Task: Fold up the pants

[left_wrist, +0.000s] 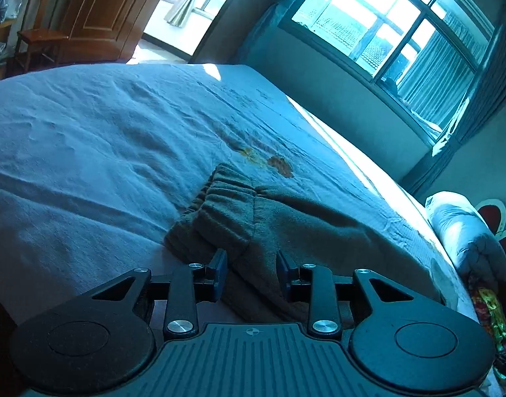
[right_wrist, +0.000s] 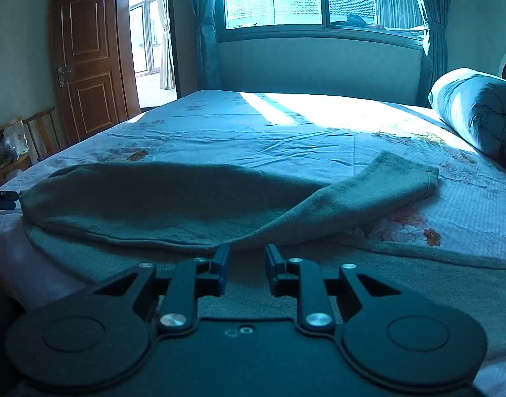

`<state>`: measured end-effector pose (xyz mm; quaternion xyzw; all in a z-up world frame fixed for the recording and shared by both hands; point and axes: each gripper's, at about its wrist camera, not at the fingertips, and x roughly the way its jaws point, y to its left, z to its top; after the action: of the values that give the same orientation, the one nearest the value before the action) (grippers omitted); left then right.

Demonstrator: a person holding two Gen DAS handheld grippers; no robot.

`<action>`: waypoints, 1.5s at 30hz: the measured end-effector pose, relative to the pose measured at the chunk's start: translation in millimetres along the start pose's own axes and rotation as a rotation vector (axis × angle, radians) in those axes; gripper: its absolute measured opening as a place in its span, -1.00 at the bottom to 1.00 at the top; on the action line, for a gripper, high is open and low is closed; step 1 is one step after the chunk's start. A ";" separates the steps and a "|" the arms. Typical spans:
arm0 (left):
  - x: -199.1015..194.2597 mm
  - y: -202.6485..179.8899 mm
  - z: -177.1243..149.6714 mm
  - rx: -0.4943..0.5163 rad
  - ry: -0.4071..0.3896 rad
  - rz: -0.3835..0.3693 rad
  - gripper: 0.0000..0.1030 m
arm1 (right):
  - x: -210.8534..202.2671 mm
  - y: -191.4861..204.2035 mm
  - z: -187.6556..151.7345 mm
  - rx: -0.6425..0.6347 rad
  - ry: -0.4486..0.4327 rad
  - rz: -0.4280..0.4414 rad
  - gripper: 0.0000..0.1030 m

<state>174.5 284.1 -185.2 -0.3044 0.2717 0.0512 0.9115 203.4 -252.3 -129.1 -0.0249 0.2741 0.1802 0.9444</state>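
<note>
Grey-green fleece pants [left_wrist: 286, 218] lie on the floral bed sheet [left_wrist: 87, 132], their gathered elastic waistband [left_wrist: 226, 192] pointing away from my left gripper [left_wrist: 252, 264]. Its jaws stand a little apart over the near edge of the cloth, with fabric between them but not pinched. In the right wrist view the pants [right_wrist: 160, 195] stretch across the bed, one leg laid over with its cuff [right_wrist: 408, 178] toward the right. My right gripper [right_wrist: 248, 258] hovers low at the near edge of the lower layer, jaws slightly apart and gripping nothing.
A rolled quilt [right_wrist: 478, 112] lies along the right side of the bed sheet [right_wrist: 286, 132]. A wooden door [right_wrist: 84, 63] and chairs [left_wrist: 38, 33] stand at the far left, and a curtained window [right_wrist: 299, 0] is behind the bed.
</note>
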 end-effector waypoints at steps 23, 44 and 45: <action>38.4 9.1 -4.8 -0.240 0.019 -0.032 -0.38 | 33.4 16.4 -10.7 0.111 0.048 -0.003 -0.61; 76.0 25.6 -9.9 -0.395 -0.027 -0.160 -0.35 | 103.9 -49.3 7.8 0.726 0.119 -0.092 0.10; 76.6 28.1 -8.5 -0.403 -0.029 -0.163 -0.35 | 108.0 -52.6 7.5 0.742 0.127 -0.078 -0.07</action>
<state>228.1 296.4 -246.0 -0.5008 0.2173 0.0348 0.8371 310.6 -265.1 -182.3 0.2976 0.3777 0.0308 0.8763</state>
